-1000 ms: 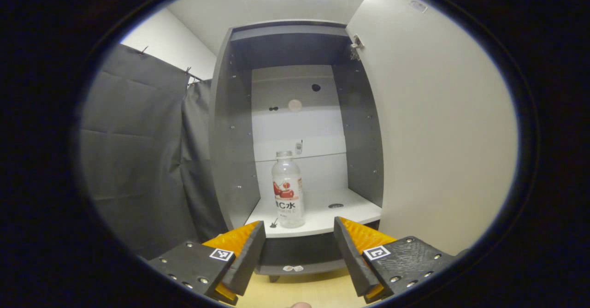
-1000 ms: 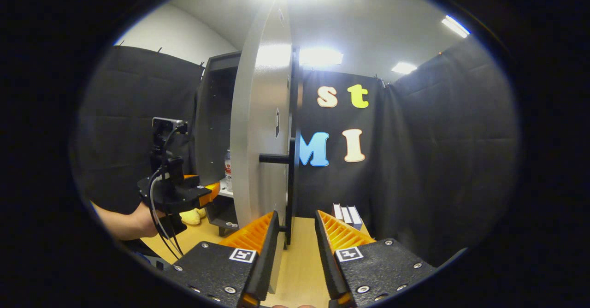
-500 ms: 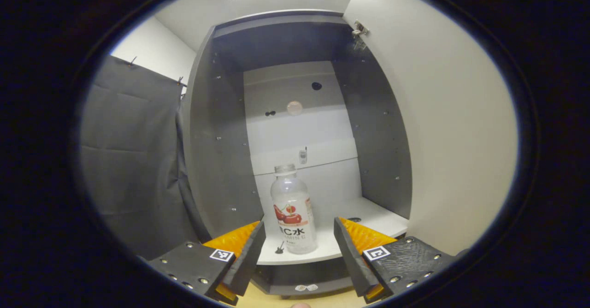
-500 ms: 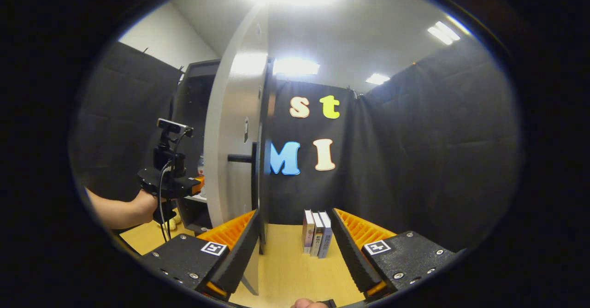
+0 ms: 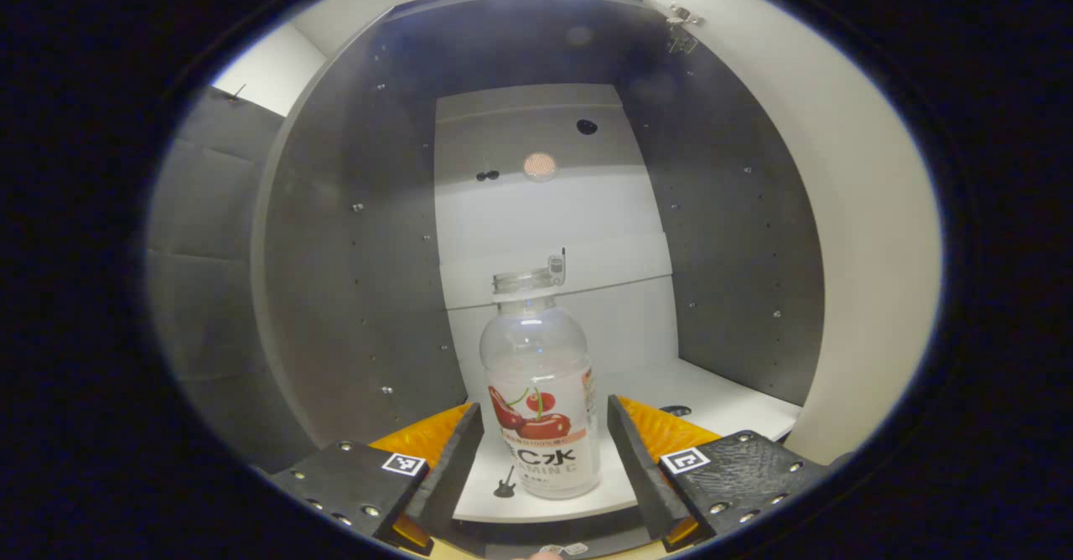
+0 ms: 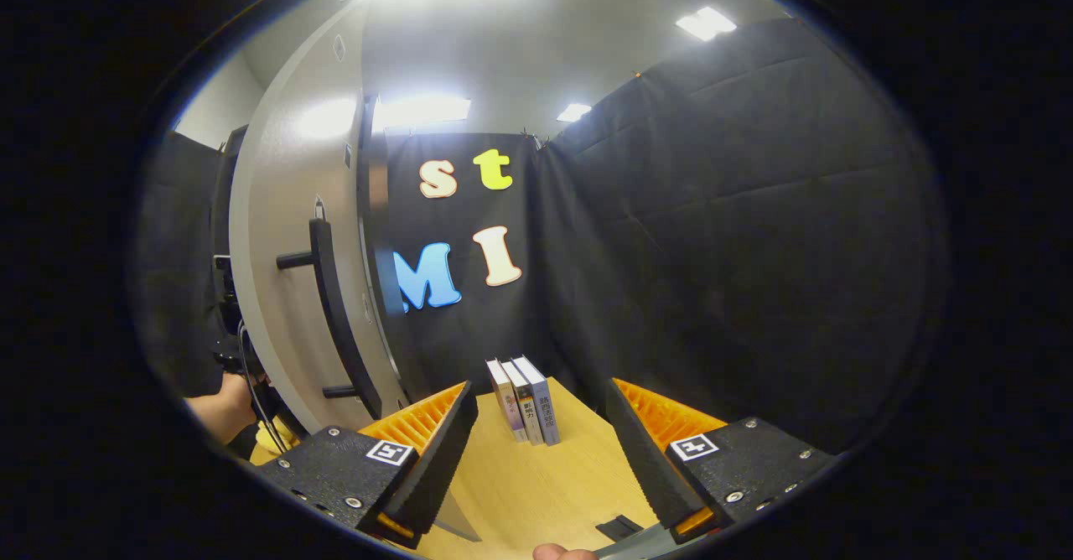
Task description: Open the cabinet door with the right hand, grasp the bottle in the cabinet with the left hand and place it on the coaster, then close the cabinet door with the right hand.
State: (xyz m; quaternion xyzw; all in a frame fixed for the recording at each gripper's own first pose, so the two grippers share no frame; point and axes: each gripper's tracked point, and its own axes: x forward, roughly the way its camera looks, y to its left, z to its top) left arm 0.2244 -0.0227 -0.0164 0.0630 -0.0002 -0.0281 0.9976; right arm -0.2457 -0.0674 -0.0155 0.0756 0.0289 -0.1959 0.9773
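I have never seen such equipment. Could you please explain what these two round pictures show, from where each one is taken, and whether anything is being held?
A person holds a two-finger gripper in each hand, with a camera riding on each. The left gripper view looks into the open cabinet: the left gripper is open, its fingers on either side of the bottle on the white shelf, not yet pressing it. The right gripper view shows the right gripper, open and empty, above a wooden table with three books, beside the opened door and its handle.

The bottle (image 5: pixel 541 392) at lower centre was clear glossy plastic with a paper-like label; the cabinet (image 5: pixel 352 275) walls looked matt; the tabletop (image 6: pixel 536 484) was smooth pale wood.
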